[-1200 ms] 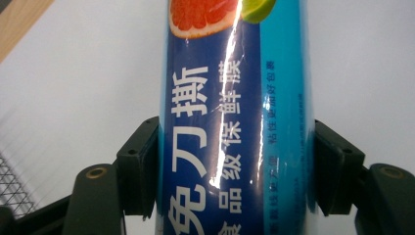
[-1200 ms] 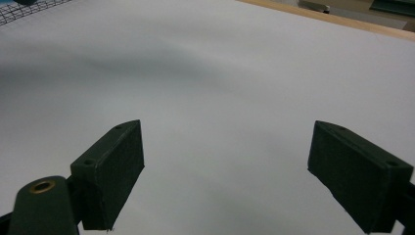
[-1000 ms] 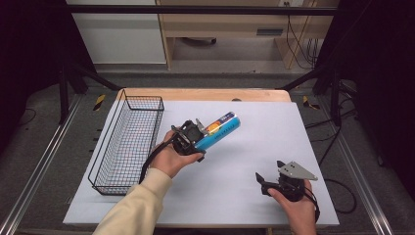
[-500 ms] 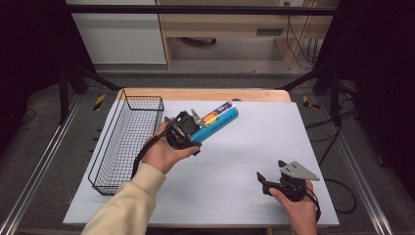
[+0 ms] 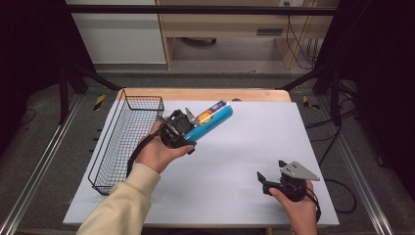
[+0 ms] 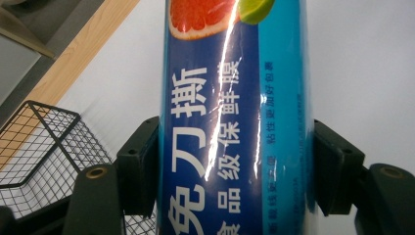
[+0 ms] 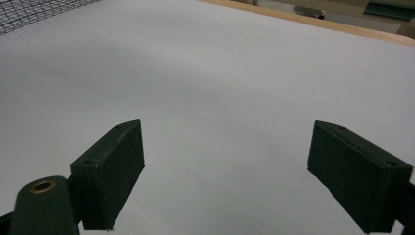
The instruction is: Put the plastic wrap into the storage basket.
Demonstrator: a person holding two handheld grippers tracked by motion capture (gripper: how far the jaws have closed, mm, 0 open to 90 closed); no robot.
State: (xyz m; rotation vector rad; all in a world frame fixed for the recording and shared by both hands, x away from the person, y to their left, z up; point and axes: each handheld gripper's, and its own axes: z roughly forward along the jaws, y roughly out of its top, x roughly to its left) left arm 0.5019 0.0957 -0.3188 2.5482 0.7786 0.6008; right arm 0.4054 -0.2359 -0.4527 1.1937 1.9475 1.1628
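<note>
Blue cling-film box (image 5: 209,122) sits clamped between my left fingers (image 6: 142,161), lifted off the counter (image 5: 235,161) and angled up-right. Wire basket (image 5: 128,139) lies just beside it on the left. White sheet to the right is wide open. My right fingers (image 7: 110,169) stand spread apart, holding nothing, near the front edge.

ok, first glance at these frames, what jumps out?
The blue cling-film box, clamped in the left gripper and held above the white table, its grapefruit print filling the left gripper view. Next, the black wire basket along the table's left edge. The right gripper rests near the front right corner, jaws open.
</note>
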